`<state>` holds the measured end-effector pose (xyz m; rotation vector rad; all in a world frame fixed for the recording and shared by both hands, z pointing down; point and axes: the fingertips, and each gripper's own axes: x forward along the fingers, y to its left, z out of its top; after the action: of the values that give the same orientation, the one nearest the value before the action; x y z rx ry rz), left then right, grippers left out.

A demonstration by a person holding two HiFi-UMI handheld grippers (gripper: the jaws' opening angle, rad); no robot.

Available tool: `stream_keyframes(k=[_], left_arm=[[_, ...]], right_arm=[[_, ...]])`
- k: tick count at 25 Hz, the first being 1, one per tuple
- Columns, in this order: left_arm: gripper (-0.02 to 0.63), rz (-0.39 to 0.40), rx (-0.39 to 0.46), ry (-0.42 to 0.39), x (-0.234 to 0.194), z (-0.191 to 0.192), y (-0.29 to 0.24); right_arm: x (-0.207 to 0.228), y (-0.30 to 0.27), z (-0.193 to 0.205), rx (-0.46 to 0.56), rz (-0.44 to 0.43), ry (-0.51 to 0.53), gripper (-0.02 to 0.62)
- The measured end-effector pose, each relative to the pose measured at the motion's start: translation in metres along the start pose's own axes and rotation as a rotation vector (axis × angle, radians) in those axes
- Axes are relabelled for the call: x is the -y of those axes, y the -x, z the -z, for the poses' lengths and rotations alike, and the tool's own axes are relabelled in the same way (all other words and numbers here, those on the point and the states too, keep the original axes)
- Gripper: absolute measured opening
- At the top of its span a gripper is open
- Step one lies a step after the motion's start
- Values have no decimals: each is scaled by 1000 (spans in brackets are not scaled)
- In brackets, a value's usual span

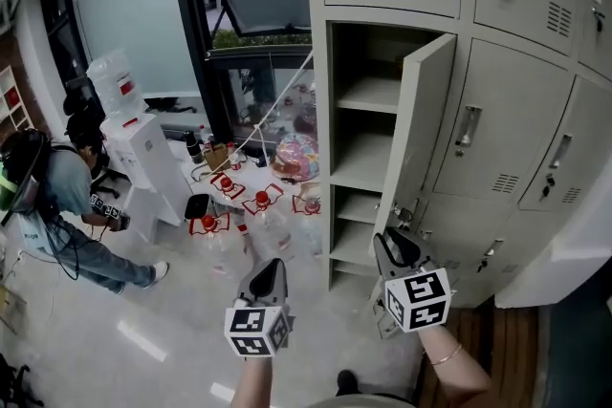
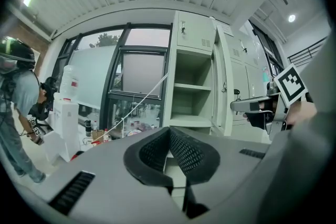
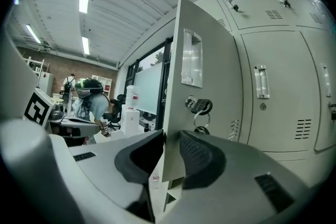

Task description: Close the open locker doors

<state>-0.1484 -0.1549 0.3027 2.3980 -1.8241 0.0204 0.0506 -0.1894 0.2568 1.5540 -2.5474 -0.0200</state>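
The right hand-held gripper (image 3: 170,150) pinches the lower free edge of the tall pale grey metal locker door (image 3: 210,81). The door stands swung well out from its open compartment (image 1: 337,110) of bare shelves (image 1: 368,96). It carries a recessed pull (image 3: 191,57), a lock with a dangling ring of keys (image 3: 200,108) and small vent slots (image 3: 234,128). The left hand-held gripper (image 2: 169,134) has its pads pressed together on nothing and hovers in front of the compartment.

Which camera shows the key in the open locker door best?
The right gripper view: the key and ring hang close up on the open door. The head view shows at most a speck; the left gripper view sees the door nearly edge-on.
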Motion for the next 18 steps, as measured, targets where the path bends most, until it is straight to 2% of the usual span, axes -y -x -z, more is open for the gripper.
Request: stream_keyframes(k=[10,18], left_arm=[[20,-140,4,19,-46,-1,10],[20,-244,11,25,-73,-1,25]], right_arm=[[-18,-67,-5,-38,-86,46,86],[-16,-117,-6,-72,-117,81,86]])
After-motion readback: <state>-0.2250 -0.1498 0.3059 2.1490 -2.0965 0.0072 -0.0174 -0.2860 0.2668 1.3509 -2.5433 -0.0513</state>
